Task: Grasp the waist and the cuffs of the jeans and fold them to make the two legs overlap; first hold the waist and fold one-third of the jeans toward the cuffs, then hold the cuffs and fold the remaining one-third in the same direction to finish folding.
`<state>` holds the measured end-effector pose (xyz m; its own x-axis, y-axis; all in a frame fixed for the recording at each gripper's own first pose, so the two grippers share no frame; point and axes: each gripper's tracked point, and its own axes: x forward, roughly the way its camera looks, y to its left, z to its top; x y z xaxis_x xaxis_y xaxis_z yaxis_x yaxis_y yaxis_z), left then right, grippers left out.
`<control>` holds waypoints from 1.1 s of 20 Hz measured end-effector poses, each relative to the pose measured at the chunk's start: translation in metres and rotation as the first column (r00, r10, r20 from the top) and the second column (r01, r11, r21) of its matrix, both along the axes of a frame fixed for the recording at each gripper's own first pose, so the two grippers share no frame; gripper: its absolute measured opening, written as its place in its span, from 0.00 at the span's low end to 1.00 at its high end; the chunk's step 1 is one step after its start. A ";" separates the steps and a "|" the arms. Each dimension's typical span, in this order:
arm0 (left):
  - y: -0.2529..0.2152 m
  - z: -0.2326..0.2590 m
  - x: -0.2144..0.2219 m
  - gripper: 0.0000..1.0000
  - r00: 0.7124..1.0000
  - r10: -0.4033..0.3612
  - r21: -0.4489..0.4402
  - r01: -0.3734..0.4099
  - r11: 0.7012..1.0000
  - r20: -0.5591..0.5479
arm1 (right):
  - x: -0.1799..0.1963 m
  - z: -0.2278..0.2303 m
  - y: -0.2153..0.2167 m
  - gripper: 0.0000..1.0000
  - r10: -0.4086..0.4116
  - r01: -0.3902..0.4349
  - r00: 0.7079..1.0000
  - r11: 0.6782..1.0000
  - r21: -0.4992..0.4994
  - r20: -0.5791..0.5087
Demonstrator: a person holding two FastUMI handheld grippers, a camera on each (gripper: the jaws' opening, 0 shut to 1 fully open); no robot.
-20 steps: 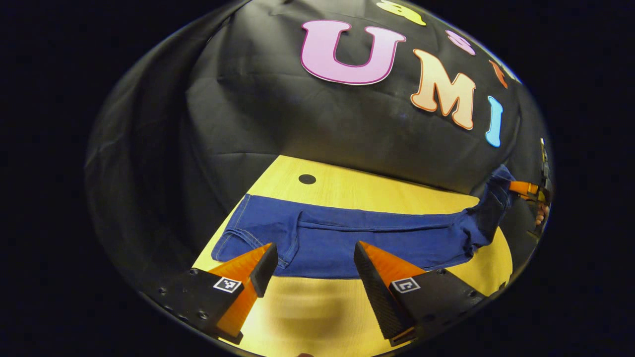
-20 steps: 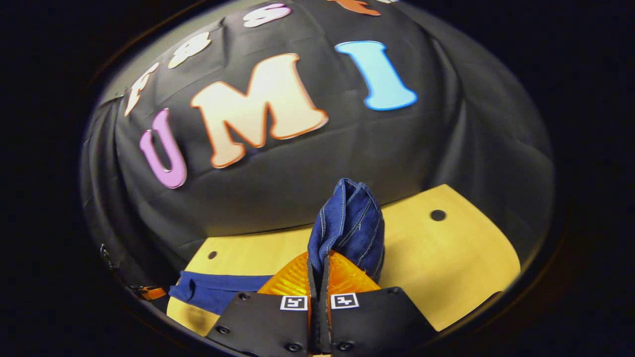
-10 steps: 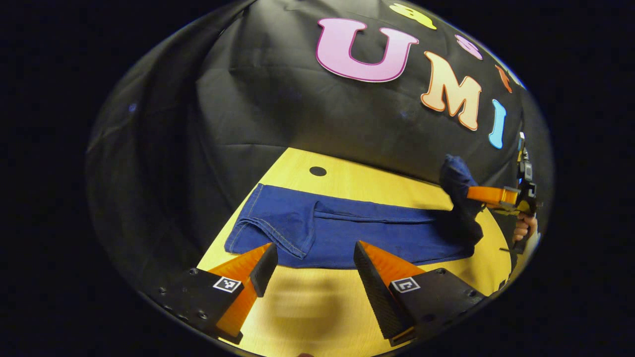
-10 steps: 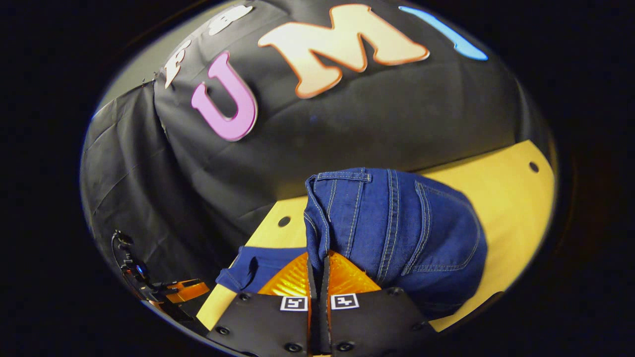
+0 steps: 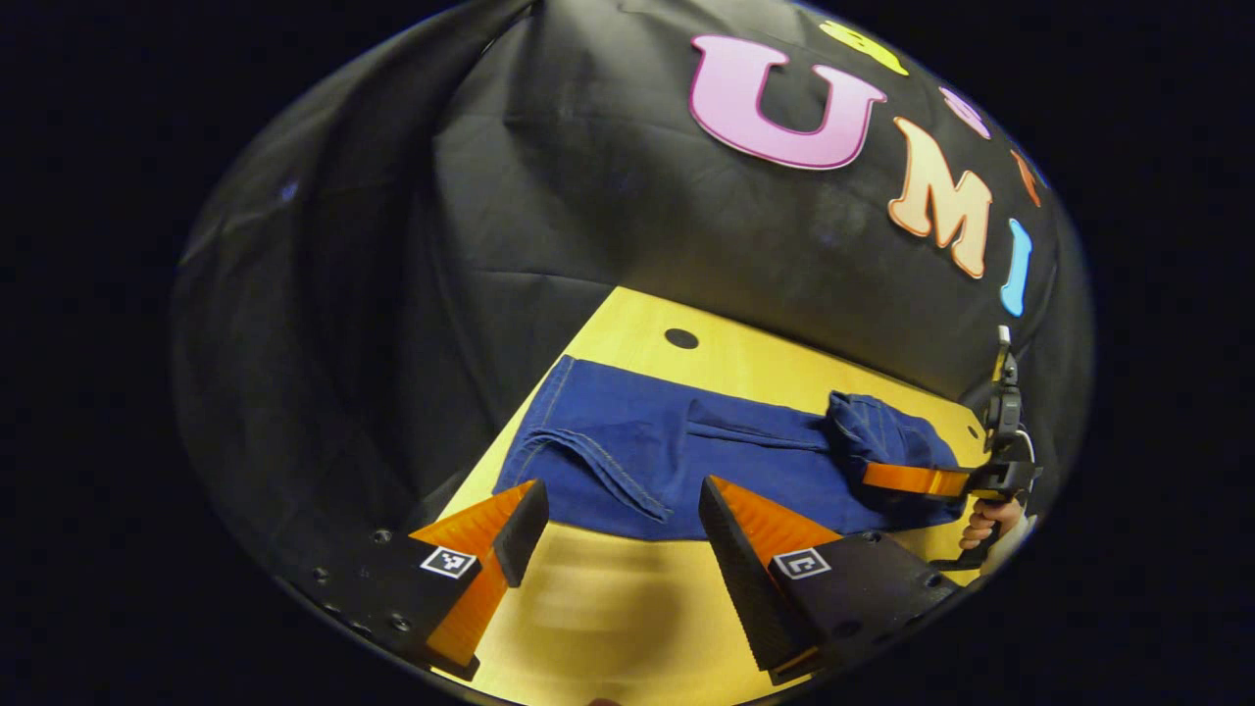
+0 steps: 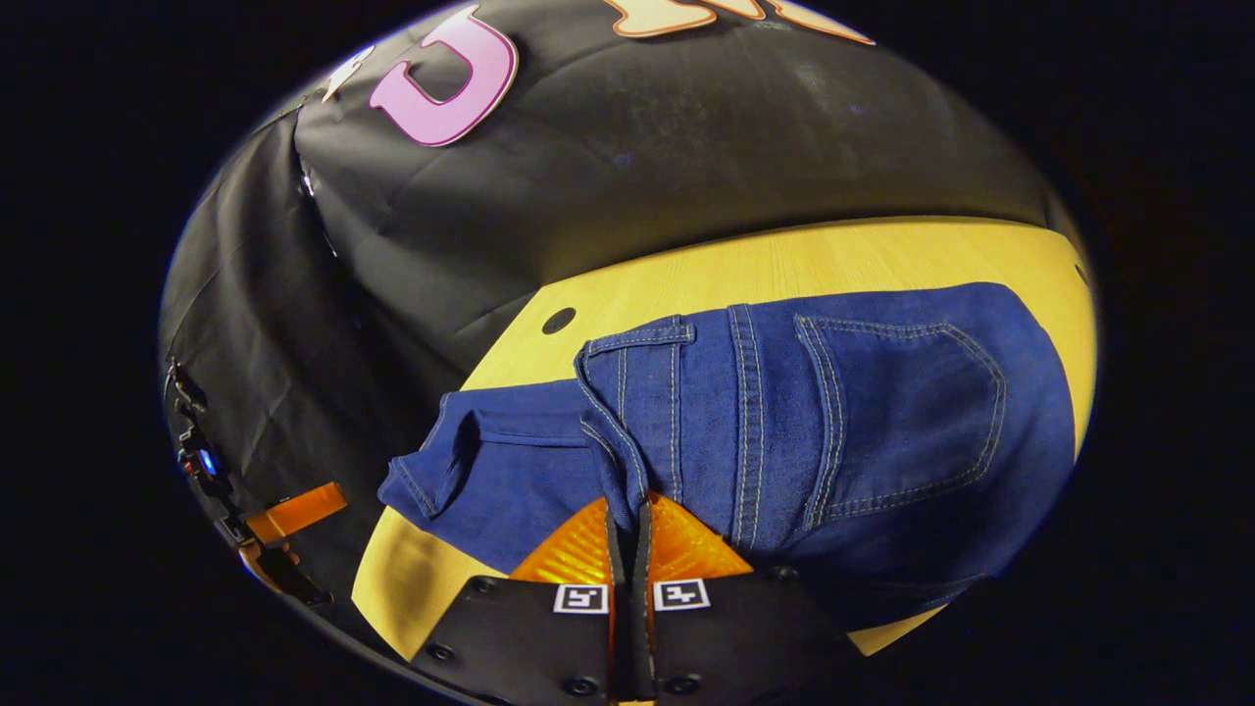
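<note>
Blue jeans lie lengthwise on the yellow table, legs overlapped. My left gripper hangs open just in front of the cuff end, nothing between its fingers. In the left gripper view, at the far right, the right gripper holds the waist part, which is folded back over the legs. In the right gripper view my right gripper is shut on the waistband edge. The back pocket faces up and the cuffs lie beyond.
A hand holds the right gripper's handle at the table's right end. A dark round hole marks the table near the black cloth wall, also seen as the hole. The left gripper shows at the far left edge.
The right gripper has carried the waist up and over toward the cuffs, then lowered it onto the legs with the pocket side up. The left gripper stayed open, drifting slightly.
</note>
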<state>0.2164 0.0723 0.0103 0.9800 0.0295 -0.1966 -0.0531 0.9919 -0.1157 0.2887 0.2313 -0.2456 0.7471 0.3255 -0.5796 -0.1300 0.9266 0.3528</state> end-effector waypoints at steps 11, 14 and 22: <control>0.003 -0.017 -0.008 0.95 0.997 0.016 -0.030 -0.019 0.999 -0.082 | 0.000 0.000 -0.005 0.03 0.034 -0.034 0.999 0.988 -0.153 -0.004; 0.000 -0.023 -0.013 0.96 0.993 0.004 -0.029 -0.007 1.000 -0.122 | -0.005 0.007 0.010 0.24 0.072 -0.073 0.997 0.993 -0.089 -0.013; -0.001 -0.033 -0.017 0.96 0.984 -0.009 -0.037 0.002 0.999 -0.179 | -0.016 0.060 0.015 0.94 0.043 -0.043 0.998 0.999 -0.001 0.052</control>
